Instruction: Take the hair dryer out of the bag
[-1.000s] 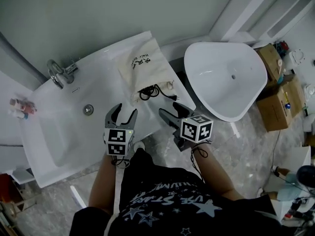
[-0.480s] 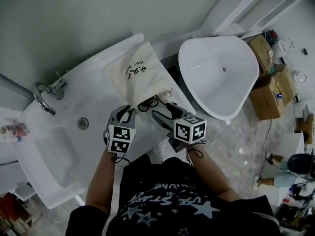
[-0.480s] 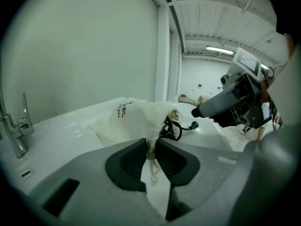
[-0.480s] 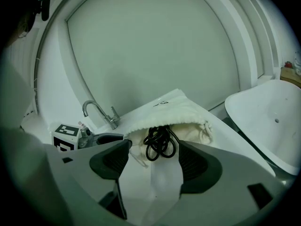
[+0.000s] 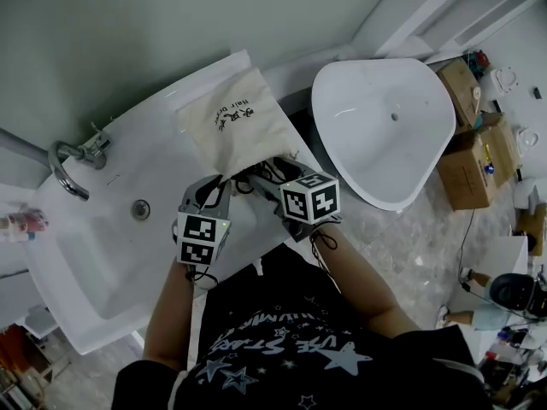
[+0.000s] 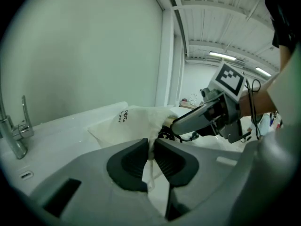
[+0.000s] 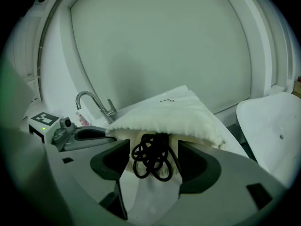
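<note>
A cream cloth bag (image 5: 226,122) with dark print lies on the white counter beside the sink, its mouth toward me. A coil of black cord (image 5: 256,176) spills from that mouth; the hair dryer itself stays hidden inside. My left gripper (image 5: 218,188) is at the mouth's left edge, its jaws closing, and a fold of the bag's cloth (image 6: 151,142) is pinched between the pads. My right gripper (image 7: 153,147) stands open at the mouth, with the black cord (image 7: 148,166) lying between its jaws, untouched by the pads. The bag (image 7: 174,112) bulges just beyond it.
The sink basin (image 5: 94,254) with a chrome faucet (image 5: 68,161) lies to the left. A small bottle (image 5: 17,225) stands at the far left. A large white basin (image 5: 385,126) sits right of the counter, with cardboard boxes (image 5: 474,156) beyond it.
Both grippers have moved forward to the bag's mouth. The left jaws went from wide open to pinched on the bag's edge. The right jaws now straddle the cord.
</note>
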Motion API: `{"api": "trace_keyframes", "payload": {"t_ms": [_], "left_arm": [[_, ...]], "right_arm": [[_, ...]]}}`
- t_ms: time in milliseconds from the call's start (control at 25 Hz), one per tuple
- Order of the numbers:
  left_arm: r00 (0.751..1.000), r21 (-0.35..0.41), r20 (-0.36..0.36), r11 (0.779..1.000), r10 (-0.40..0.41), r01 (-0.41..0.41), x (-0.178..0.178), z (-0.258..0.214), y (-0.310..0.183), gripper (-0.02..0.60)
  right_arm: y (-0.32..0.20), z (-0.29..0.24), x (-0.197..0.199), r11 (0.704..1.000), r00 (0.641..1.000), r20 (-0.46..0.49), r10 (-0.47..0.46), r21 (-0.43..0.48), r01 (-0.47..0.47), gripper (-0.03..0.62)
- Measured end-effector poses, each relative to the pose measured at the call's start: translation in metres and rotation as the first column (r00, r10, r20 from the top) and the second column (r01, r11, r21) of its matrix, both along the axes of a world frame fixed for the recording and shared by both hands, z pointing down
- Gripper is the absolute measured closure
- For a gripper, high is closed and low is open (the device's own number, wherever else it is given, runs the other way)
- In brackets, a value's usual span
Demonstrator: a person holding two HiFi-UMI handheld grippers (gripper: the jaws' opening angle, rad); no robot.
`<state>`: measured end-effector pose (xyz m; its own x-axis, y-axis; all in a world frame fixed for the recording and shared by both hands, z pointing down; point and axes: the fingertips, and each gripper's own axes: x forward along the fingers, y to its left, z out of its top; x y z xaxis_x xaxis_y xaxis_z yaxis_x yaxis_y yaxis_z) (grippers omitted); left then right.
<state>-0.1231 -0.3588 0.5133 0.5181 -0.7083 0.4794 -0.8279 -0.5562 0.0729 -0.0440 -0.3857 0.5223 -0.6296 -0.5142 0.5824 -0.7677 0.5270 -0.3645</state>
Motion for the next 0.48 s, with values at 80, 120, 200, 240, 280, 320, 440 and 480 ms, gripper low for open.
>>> {"api": "trace_keyframes", "payload": {"t_ms": [80,120,200,240,280,320,440,480], "left_arm": [[1.000,-0.004,0.007,1.000,-0.024,0.024,0.000,-0.001,-0.001,0.523],[0.999,-0.006,0.011,0.999,-0.038,0.038,0.000,-0.002,-0.001,0.523],[0.997,-0.012,0.013,0.997,-0.070,0.070,0.000,-0.003,-0.001,0.523],[0.996,-0.013,0.014,0.996,-0.085,0.085,0.001,-0.005,-0.001,0.523],[0.995,-0.009,0.017,0.995,-0.096,0.096,0.002,-0.007,-0.001,0.523],[0.994,-0.003,0.022,0.995,-0.104,0.104,0.003,-0.009,-0.002,0.524],[0.991,-0.001,0.023,0.991,-0.135,0.135,0.006,-0.012,-0.003,0.523],[0.989,-0.003,0.022,0.989,-0.147,0.147,0.005,-0.012,-0.003,0.523]], "right_arm": [[-0.013,0.002,-0.005,1.000,1.000,0.002,-0.021,-0.004,0.021,0.290],[-0.019,0.004,-0.009,1.000,1.000,0.007,-0.028,-0.013,0.028,0.290],[-0.028,0.011,-0.014,0.999,0.999,0.007,-0.041,-0.035,0.041,0.286],[-0.032,0.014,-0.016,0.998,0.999,0.002,-0.047,-0.042,0.047,0.284],[-0.036,0.016,-0.018,0.998,0.999,-0.005,-0.050,-0.043,0.049,0.284],[-0.041,0.017,-0.021,0.998,0.999,-0.010,-0.050,-0.039,0.049,0.283],[-0.053,0.021,-0.030,0.998,0.999,-0.020,-0.050,-0.027,0.050,0.283],[-0.057,0.023,-0.033,0.999,0.999,-0.021,-0.048,-0.025,0.047,0.283]]}}
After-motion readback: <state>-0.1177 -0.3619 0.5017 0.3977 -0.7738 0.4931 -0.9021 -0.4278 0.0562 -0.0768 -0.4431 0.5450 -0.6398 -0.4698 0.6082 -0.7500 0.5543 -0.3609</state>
